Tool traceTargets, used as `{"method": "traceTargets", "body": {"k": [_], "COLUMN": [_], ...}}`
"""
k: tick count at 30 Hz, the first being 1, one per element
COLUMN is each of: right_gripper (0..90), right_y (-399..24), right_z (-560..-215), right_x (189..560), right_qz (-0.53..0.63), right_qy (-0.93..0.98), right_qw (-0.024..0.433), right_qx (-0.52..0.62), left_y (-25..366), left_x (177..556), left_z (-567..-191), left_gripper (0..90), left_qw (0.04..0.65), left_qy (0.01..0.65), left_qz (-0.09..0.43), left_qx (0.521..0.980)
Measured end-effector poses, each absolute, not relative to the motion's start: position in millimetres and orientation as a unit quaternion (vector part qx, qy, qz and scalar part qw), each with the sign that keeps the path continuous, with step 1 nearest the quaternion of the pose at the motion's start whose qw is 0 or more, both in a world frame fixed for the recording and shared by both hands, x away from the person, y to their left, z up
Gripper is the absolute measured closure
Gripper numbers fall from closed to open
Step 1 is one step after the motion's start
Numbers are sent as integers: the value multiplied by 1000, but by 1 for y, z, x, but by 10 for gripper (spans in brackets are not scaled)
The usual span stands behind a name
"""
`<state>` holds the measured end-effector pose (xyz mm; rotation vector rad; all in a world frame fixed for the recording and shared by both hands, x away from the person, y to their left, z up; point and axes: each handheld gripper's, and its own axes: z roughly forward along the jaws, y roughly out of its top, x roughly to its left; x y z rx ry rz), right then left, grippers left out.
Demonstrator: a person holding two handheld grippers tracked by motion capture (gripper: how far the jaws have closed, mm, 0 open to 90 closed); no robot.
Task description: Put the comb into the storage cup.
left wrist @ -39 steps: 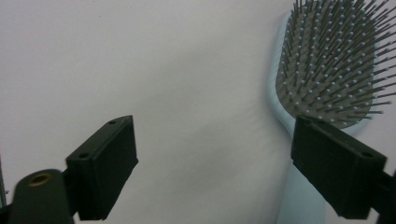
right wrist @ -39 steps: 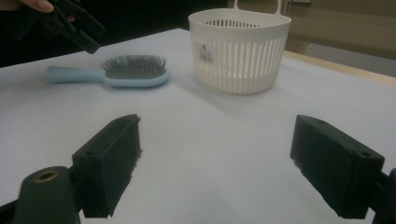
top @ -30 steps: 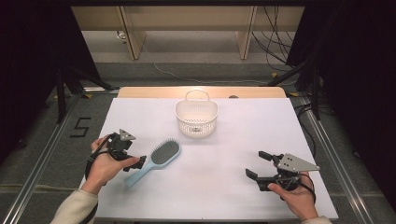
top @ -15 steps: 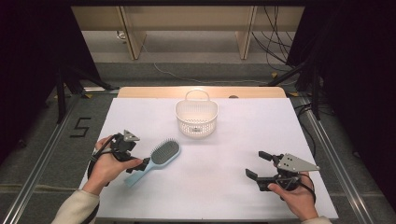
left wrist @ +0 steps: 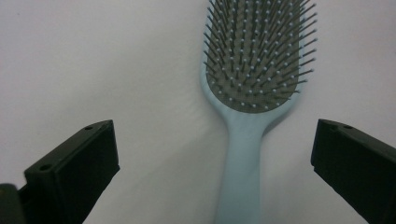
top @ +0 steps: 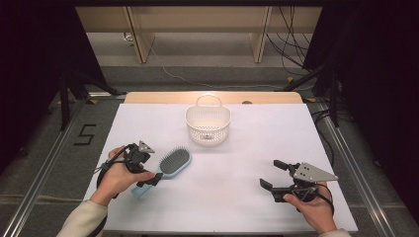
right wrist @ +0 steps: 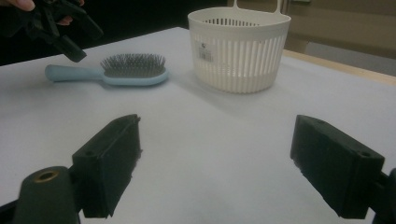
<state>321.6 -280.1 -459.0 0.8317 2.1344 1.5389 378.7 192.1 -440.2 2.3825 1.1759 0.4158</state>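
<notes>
So the light blue hairbrush is laid flat, bristles up, on the white table, in front of the white basket. Its handle is straddled by the left claw, spread wide and not clamped. The right claw is held apart too, well off to the side.

The table had a flat white top, and a strip of light wood showed along its far edge. A light blue hairbrush lay on it at the lower left of the high view, bristles up. A white basket with a handle stood near the upper middle, well apart from the hairbrush.
</notes>
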Motion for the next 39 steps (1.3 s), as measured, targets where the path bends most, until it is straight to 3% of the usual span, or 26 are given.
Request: {"method": "traceTargets", "body": {"k": [15, 39], "right_gripper": [167, 167], "right_y": [-281, -281], "right_z": [-459, -459], "right_x": [322, 322], "right_qz": [547, 547], "right_qy": [759, 759], "right_qw": [190, 190], "right_qx": [298, 297], "left_y": [172, 164], "left_x": [388, 407], "left_z": [-445, -458], "left_gripper": [42, 155], "left_qw": [161, 97], "left_qy": [406, 421], "left_qz": [102, 70], "left_qx": [894, 899]}}
